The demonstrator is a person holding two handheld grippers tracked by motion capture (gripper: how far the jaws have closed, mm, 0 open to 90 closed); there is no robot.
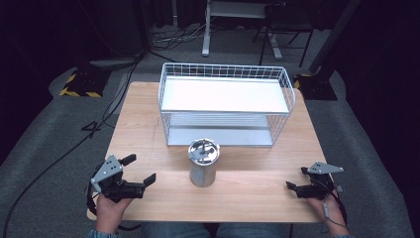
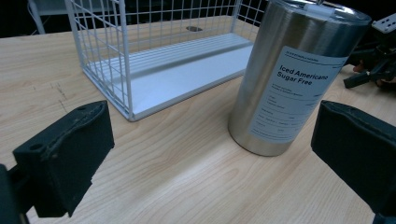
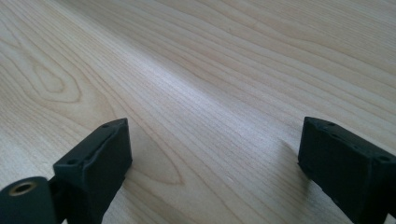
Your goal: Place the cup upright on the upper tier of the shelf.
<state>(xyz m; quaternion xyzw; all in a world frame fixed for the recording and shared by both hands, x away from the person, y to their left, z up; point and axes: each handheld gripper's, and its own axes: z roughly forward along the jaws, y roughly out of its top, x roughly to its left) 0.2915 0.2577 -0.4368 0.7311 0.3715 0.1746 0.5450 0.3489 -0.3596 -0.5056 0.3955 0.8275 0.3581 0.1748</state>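
A steel tumbler (image 1: pixel 203 162) with a lid stands upright at the middle of the wooden table (image 1: pixel 148 124), just in front of a white wire rack (image 1: pixel 225 101). In the left gripper view the tumbler (image 2: pixel 292 79) carries a white label reading "Iced Americano Sugar Free". My left gripper (image 1: pixel 140 169) is open near the table's front left, aimed toward the tumbler, with a gap between them. My right gripper (image 1: pixel 297 178) is open at the front right, low over bare wood (image 3: pixel 210 93), nothing between its jaws.
The wire rack (image 2: pixel 140 56) has two white shelves and an open front facing the tumbler. Beyond the table lie grey carpet, cables (image 1: pixel 104 114) and stand bases with yellow-black tape (image 1: pixel 79 84). The other hand's gripper (image 2: pixel 373 65) shows past the tumbler in the left gripper view.
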